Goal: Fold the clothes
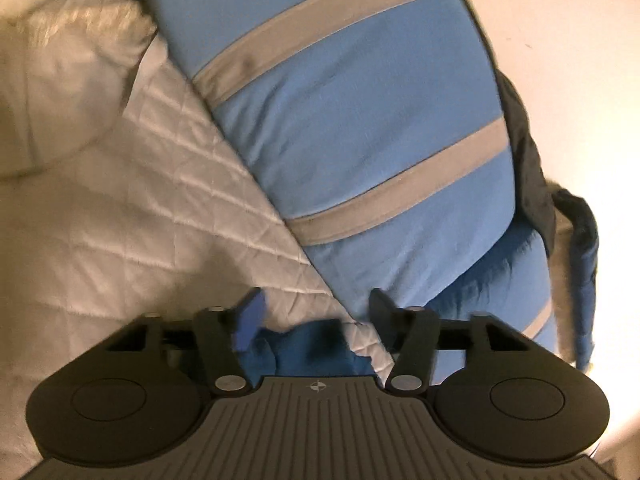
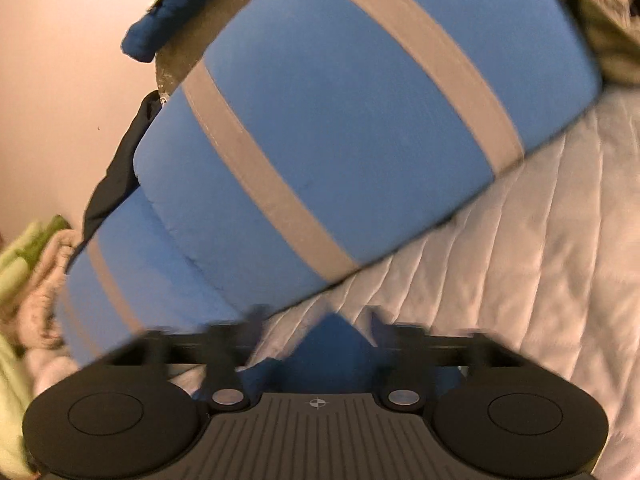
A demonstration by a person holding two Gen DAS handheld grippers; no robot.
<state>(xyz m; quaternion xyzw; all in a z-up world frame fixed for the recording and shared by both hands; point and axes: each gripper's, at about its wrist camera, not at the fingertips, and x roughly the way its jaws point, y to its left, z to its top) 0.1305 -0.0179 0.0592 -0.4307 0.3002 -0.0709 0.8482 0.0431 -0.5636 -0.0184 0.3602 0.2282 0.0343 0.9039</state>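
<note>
A light blue garment with grey stripes [image 1: 360, 120] lies folded on the white quilted bedcover [image 1: 160, 208]; in the right wrist view the blue garment [image 2: 340, 120] fills the middle, blurred. My left gripper [image 1: 316, 304] is open at the garment's near edge, with a bunched darker blue corner [image 1: 308, 344] lying low between its fingers. My right gripper [image 2: 316, 312] is also open, and a blue fabric corner [image 2: 332, 344] pokes up between its blurred fingers. I cannot tell if the fingers touch the cloth.
A dark navy garment [image 1: 528, 160] lies under the far edge of the blue one, also visible as navy cloth [image 2: 116, 172]. White bedding [image 1: 60, 60] is heaped at the left. Green and beige cloth [image 2: 28, 264] sits at the bed's edge. Quilted cover [image 2: 520, 240] stretches right.
</note>
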